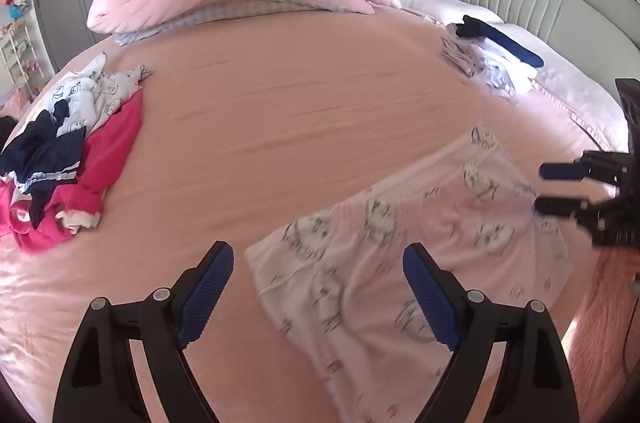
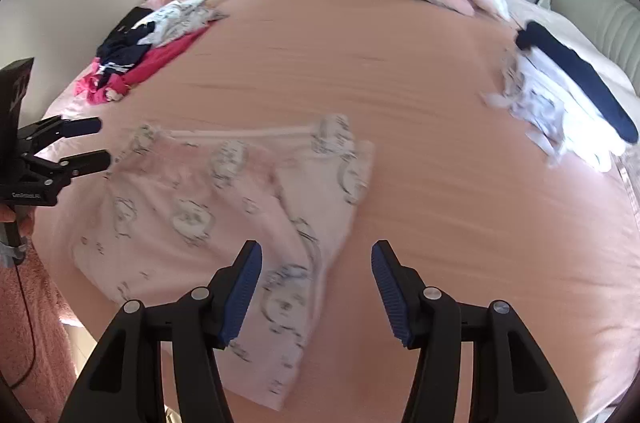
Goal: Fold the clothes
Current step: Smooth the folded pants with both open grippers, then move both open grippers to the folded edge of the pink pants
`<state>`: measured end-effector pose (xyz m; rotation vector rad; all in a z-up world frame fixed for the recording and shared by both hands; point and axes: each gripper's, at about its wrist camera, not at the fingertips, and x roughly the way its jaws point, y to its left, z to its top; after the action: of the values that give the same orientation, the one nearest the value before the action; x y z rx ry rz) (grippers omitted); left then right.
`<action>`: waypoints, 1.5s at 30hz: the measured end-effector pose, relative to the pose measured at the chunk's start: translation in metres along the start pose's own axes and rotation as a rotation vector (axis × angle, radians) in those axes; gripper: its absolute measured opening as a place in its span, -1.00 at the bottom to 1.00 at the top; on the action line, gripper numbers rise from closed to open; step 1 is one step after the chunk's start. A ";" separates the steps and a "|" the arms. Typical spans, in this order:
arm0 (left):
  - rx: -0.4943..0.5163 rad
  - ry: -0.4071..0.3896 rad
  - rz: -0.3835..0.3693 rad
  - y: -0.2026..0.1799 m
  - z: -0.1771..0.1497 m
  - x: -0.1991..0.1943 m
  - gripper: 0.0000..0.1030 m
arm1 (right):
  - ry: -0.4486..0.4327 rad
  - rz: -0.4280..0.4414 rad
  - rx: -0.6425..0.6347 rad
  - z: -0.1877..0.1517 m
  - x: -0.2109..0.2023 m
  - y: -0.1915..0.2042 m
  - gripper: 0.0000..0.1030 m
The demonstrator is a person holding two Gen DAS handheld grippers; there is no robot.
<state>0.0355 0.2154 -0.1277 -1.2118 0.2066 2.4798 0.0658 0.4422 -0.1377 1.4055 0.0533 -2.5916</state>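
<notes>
Printed pink pyjama garment [image 2: 208,207] laid partly folded on bed sheet [image 1: 280,111], both grippers above it, holding nothing.
Left gripper [image 1: 318,293] and right gripper [image 2: 316,289] spread wide. Judged mid-fold; next fold needs an edge pinched. Unfolded heap [image 1: 60,151] left, folded stack [image 2: 560,111] right.

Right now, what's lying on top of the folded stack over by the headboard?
A dark navy garment lies across the top of the folded stack. Below it show white and pale printed layers; what the navy piece covers can't be seen.
</notes>
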 end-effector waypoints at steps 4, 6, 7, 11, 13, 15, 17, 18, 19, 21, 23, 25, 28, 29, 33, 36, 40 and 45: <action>-0.044 0.030 0.035 -0.001 0.009 0.024 0.70 | 0.031 0.005 -0.048 0.029 0.024 0.026 0.11; -0.055 0.054 0.103 0.005 0.009 0.036 0.70 | 0.060 -0.018 -0.028 0.037 0.041 0.022 0.11; -0.078 0.062 0.115 0.011 0.011 0.041 0.70 | 0.073 -0.032 -0.015 0.040 0.049 0.019 0.11; -0.139 0.080 0.103 0.018 0.021 0.046 0.70 | 0.048 -0.018 0.061 0.056 0.051 0.003 0.10; -0.153 0.056 0.106 0.017 0.026 0.036 0.70 | 0.014 -0.018 0.107 0.060 0.043 -0.001 0.11; -0.184 0.036 0.069 0.016 0.025 0.023 0.70 | -0.001 0.010 0.156 0.061 0.033 -0.005 0.11; -0.184 0.040 0.044 0.013 0.020 0.012 0.70 | 0.018 0.046 0.190 0.058 0.025 -0.006 0.12; -0.171 0.049 0.043 0.009 0.015 0.007 0.70 | 0.040 0.051 0.194 0.053 0.021 -0.007 0.12; -0.150 0.063 0.050 0.003 0.007 0.001 0.70 | 0.060 0.035 0.189 0.048 0.016 -0.007 0.12; -0.111 0.087 0.061 -0.009 -0.011 -0.010 0.70 | 0.081 -0.004 0.165 0.033 0.004 -0.002 0.12; -0.090 0.086 0.054 -0.024 -0.031 -0.019 0.70 | 0.069 -0.008 0.128 0.011 -0.006 0.014 0.12; -0.074 0.079 0.062 -0.043 -0.046 -0.021 0.70 | 0.057 -0.012 0.092 -0.012 -0.017 0.030 0.12; -0.019 0.087 0.101 -0.068 -0.064 -0.017 0.70 | 0.066 -0.063 -0.027 -0.039 -0.019 0.059 0.12; 0.000 0.092 0.115 -0.073 -0.069 -0.016 0.70 | 0.081 -0.091 -0.070 -0.046 -0.014 0.065 0.12; -0.008 0.112 0.155 -0.055 -0.084 -0.017 0.71 | 0.077 -0.114 -0.024 -0.065 -0.015 0.044 0.12; -0.141 0.104 0.152 -0.022 -0.088 -0.026 0.69 | 0.072 -0.114 0.070 -0.076 -0.022 0.018 0.32; -0.304 0.087 0.084 0.004 -0.099 -0.038 0.67 | 0.027 -0.078 0.193 -0.085 -0.042 -0.005 0.30; -0.440 0.078 -0.021 0.018 -0.118 -0.049 0.58 | 0.016 0.043 0.347 -0.090 -0.049 -0.020 0.15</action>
<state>0.1417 0.1515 -0.1629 -1.4687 -0.3488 2.5389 0.1631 0.4803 -0.1473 1.5129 -0.4387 -2.6449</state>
